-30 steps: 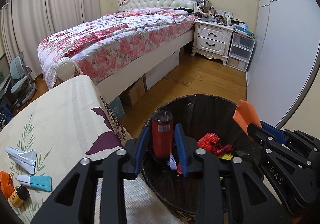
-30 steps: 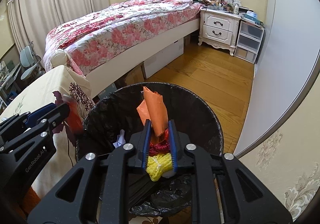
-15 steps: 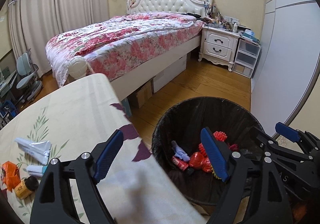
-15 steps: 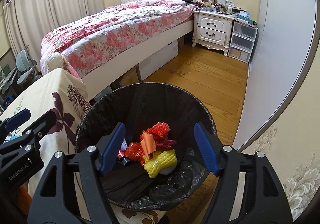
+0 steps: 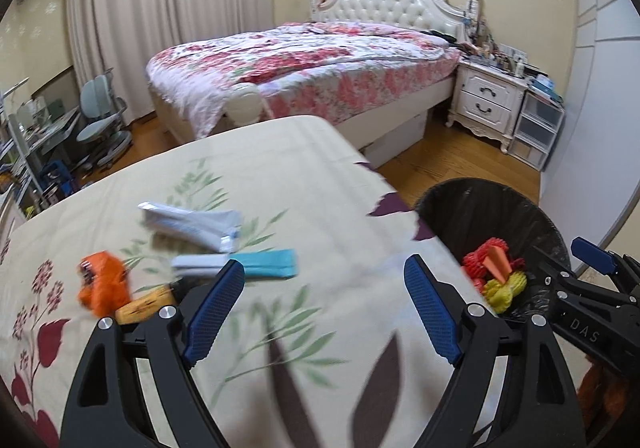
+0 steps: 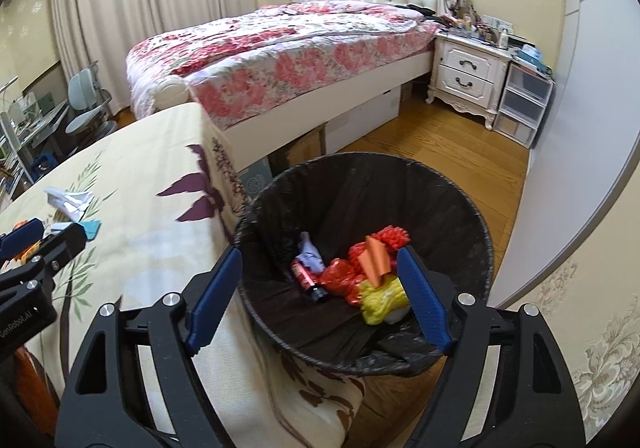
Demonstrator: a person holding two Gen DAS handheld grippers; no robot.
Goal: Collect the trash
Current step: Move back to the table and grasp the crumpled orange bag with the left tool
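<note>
The trash bin [image 6: 362, 260], lined with a black bag, stands on the wooden floor just beside the table's [image 6: 160, 232] right edge, filling the centre of the right wrist view and sitting at the right edge of the left wrist view [image 5: 496, 224]. Inside it lie a red bottle [image 6: 307, 280] with its long axis running from upper left to lower right, dark cap toward the lower right, a red mesh wad [image 6: 340, 278], an orange paper piece [image 6: 376, 260] and a yellow mesh wad [image 6: 380, 300].

The right gripper [image 6: 320, 302] hangs over the bin with its fingers [image 6: 216, 294] spread wide, holding and touching nothing. The left gripper [image 5: 322, 306] hangs over the table, its fingers [image 5: 216, 304] equally wide apart and empty.

On the table in the left wrist view, left of centre, a white tube [image 5: 192, 226] lies with its long axis running from upper left to lower right, cap end toward the lower right. Just below it a teal-and-white tube [image 5: 240, 266] lies almost level across the frame. At lower left sit an orange wrapper [image 5: 102, 282] and, touching it, a small yellow jar [image 5: 146, 306] partly hidden behind the left finger. The picture is blurred here.

Beyond the table stand a bed [image 5: 304, 68] with a floral cover and a white nightstand [image 5: 486, 108] at the upper right.
</note>
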